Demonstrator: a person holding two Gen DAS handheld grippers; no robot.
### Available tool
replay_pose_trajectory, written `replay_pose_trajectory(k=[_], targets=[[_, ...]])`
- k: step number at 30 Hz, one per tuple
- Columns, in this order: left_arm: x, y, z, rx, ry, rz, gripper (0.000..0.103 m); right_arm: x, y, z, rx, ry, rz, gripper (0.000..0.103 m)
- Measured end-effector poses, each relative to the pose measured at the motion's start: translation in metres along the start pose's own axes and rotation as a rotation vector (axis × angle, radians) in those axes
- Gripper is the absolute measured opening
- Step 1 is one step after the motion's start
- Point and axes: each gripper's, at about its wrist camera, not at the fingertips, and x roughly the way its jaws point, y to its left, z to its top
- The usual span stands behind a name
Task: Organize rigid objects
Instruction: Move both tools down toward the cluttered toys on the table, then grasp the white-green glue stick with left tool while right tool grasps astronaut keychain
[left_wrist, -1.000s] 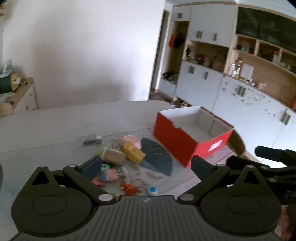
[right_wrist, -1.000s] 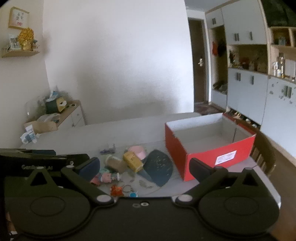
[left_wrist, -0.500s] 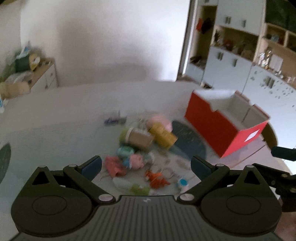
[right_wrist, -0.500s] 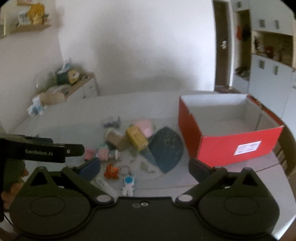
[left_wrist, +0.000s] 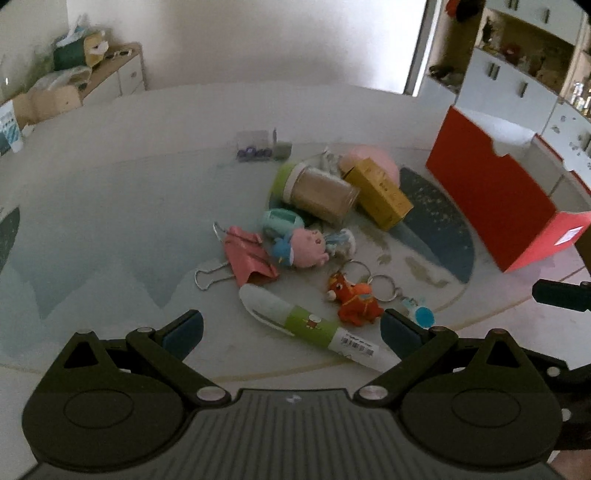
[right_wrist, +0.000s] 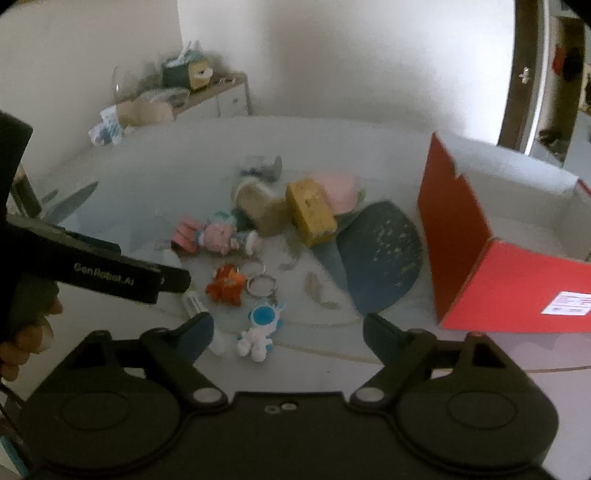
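Observation:
A pile of small objects lies on the round table (left_wrist: 110, 206): a white and green tube (left_wrist: 310, 325), an orange toy keychain (left_wrist: 354, 299), a pink pig toy (left_wrist: 306, 247), a pink binder clip (left_wrist: 247, 254), a jar on its side (left_wrist: 317, 192), a yellow box (left_wrist: 380, 192). An open red box (left_wrist: 491, 199) stands at the right. My left gripper (left_wrist: 291, 328) is open just above the tube. My right gripper (right_wrist: 288, 328) is open above an astronaut keychain (right_wrist: 258, 328); the orange toy (right_wrist: 225, 284) and red box (right_wrist: 517, 284) show there too.
A dark blue patch (right_wrist: 376, 254) is printed on the table beside the red box. A low cabinet with clutter (left_wrist: 74, 74) stands by the far wall. White cupboards and shelves (left_wrist: 517, 74) fill the right side. The left gripper's body (right_wrist: 92, 269) crosses the right wrist view.
Both grippers have come down and forward toward the pile, which now looks much larger and nearer. Both stay open.

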Motion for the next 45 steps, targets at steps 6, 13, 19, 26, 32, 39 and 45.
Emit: replay_pose_trajectory(k=[6, 13, 19, 26, 32, 39, 45], targets=[[0.02, 0.004, 0.005, -0.092, 0.04, 0.042, 0.102, 0.022, 0.002, 0.002, -0.03, 0.026, 0.012, 0.08], [0.035, 0.005, 0.003, -0.123, 0.075, 0.099, 0.093, 0.043, 0.011, 0.003, -0.059, 0.061, 0.017, 0.072], [0.037, 0.001, 0.003, -0.109, 0.072, 0.092, 0.081, 0.056, 0.009, 0.006, -0.02, 0.094, 0.012, 0.061], [0.035, -0.001, 0.0, -0.087, 0.062, 0.104, 0.061, 0.063, 0.01, 0.005, 0.031, 0.127, -0.004, 0.049], [0.031, 0.004, -0.002, -0.083, 0.047, 0.113, 0.043, 0.064, 0.014, 0.006, 0.048, 0.13, -0.023, 0.041], [0.027, 0.013, -0.005, -0.092, 0.044, 0.091, 0.026, 0.06, 0.018, 0.007, 0.047, 0.115, -0.032, 0.024], [0.024, 0.016, -0.007, -0.073, 0.051, 0.081, 0.024, 0.053, 0.018, 0.008, 0.055, 0.103, -0.043, 0.024]])
